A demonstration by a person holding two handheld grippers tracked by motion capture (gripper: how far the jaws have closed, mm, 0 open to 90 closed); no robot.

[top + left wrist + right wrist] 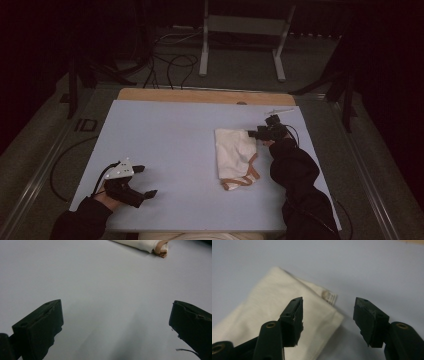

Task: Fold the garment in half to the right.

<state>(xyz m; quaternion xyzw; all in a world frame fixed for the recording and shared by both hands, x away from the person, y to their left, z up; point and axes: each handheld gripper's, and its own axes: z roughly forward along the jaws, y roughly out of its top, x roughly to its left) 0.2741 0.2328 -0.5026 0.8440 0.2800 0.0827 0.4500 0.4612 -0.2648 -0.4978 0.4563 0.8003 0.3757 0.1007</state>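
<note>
Folded white cloth (235, 155) lies on table (165, 135) right of centre; right gripper (254, 133) w/ jaws released, at cloth's far right corner, left gripper (145, 181) jaws spread wide, empty, well apart to cloth's left.

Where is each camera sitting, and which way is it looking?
High view: above the person's side, looking forward and down at the blue table; both sleeves, left gripper and right gripper show.
Left gripper view: rides the left gripper, facing across bare table; its open jaws show.
Right gripper view: rides the right gripper, facing the folded white garment; its open jaws show.
Shared: all three see the garment.
</note>
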